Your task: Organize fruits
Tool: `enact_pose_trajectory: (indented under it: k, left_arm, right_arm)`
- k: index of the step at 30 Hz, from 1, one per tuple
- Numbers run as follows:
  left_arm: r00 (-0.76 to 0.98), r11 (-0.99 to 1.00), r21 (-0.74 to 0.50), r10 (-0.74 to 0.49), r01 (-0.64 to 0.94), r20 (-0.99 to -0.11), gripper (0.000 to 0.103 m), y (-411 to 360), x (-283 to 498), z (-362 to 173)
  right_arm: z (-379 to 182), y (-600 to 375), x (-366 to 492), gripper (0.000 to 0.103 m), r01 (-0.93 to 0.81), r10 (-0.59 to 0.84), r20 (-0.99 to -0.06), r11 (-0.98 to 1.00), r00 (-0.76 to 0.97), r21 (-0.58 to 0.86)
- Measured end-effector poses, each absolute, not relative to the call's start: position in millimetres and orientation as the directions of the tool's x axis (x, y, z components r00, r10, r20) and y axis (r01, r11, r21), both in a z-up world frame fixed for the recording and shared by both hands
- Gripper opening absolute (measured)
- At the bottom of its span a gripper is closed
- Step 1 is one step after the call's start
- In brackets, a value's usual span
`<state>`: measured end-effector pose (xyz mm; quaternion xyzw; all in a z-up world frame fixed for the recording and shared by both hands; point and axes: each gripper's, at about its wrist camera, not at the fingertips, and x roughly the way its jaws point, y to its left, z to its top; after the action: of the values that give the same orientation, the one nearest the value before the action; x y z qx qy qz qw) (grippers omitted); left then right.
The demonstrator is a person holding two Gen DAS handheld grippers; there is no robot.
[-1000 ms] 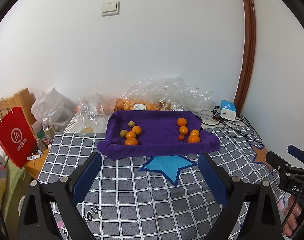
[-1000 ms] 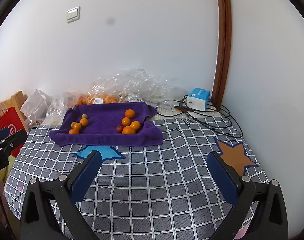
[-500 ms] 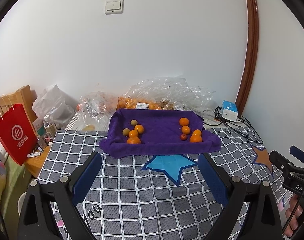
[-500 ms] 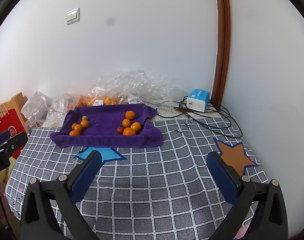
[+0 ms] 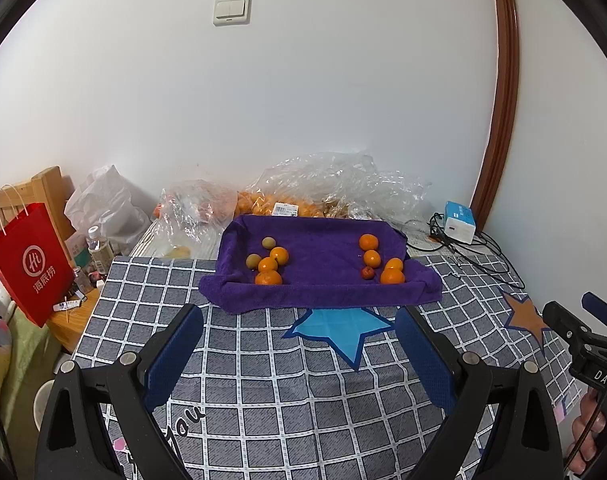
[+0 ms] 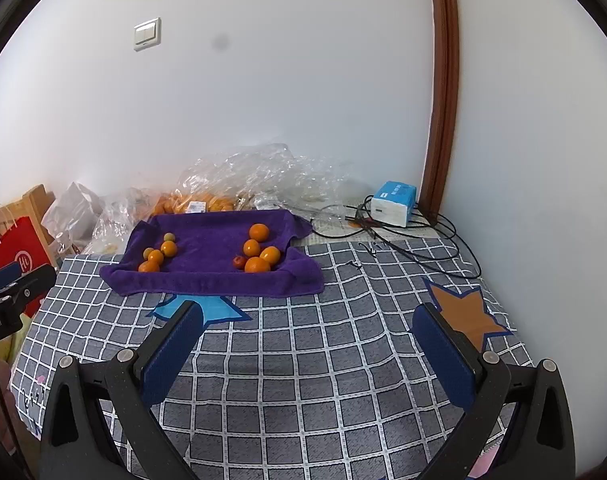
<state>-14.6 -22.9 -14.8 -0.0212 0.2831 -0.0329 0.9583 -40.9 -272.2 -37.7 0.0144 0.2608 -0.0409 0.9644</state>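
A purple towel-lined tray [image 5: 319,300] [image 6: 207,280] sits at the far middle of the checked tablecloth. On its left lie several oranges [image 5: 268,277] [image 6: 149,267] and two small green fruits [image 5: 253,259] [image 6: 168,237]. On its right lie several oranges [image 5: 392,276] [image 6: 257,265] and a small red fruit [image 5: 367,272] [image 6: 238,262]. My left gripper [image 5: 299,322] is open and empty, well short of the tray. My right gripper [image 6: 308,314] is open and empty, short of the tray and to its right.
Clear plastic bags of oranges [image 5: 279,206] [image 6: 195,202] lie behind the tray by the wall. A blue-white box [image 5: 459,222] [image 6: 395,208] with black cables sits at the back right. A red paper bag [image 5: 27,258] and bottles stand beyond the left table edge.
Both grippers have drawn back a little from the tray, which looks slightly smaller and farther. Both stay open and empty. The fruits have not moved.
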Motion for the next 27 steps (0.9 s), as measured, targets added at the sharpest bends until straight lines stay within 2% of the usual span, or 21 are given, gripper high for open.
enact_pose_trajectory:
  k: [27]
  left_arm:
    - [0.846,0.996,-0.069,-0.080,0.051,-0.527,0.097,-22.4,-19.6,-10.0]
  right_arm:
    - [-33.3,-266.0,-45.9,0.103,0.081,-0.070,-0.489,0.997,0.870,0.002]
